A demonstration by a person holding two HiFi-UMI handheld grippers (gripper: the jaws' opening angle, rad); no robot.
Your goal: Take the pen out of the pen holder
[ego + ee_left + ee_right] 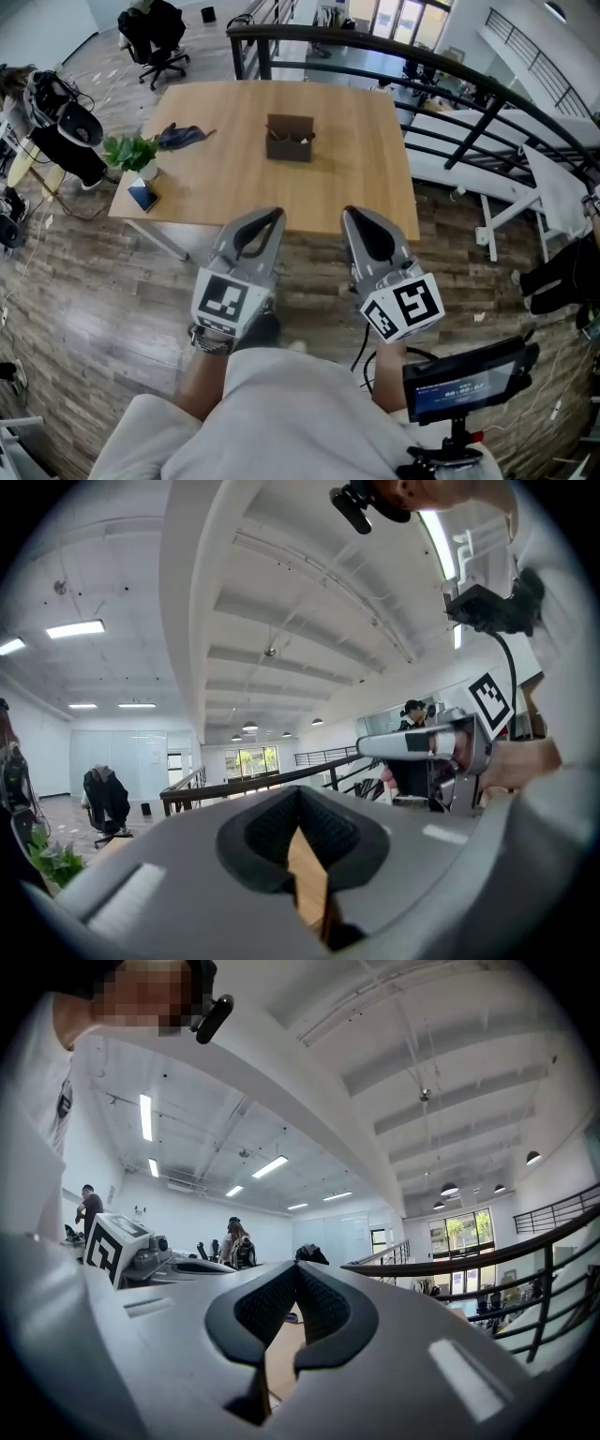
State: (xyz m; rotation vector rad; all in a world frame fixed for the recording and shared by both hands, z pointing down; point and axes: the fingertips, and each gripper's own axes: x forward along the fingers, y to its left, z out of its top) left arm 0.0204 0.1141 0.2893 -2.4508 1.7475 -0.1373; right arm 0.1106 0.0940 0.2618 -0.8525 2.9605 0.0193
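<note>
A brown box-shaped pen holder (289, 138) stands near the middle of the wooden table (234, 183); small pale items poke up inside it, too small to tell apart. My left gripper (275, 214) and right gripper (352, 214) are held side by side close to my body, short of the table's near edge and well away from the holder. Both are shut with nothing between the jaws. In the left gripper view the left gripper (298, 791) shows only a sliver of tabletop through its closed jaws. The right gripper (296, 1267) looks the same in its own view.
A potted plant (134, 153), a blue flat item (142, 196) and a dark blue object (180, 136) lie at the table's left side. A black railing (450, 80) runs behind and to the right. An office chair (155, 37) stands far left; a small screen (469, 380) sits by my right side.
</note>
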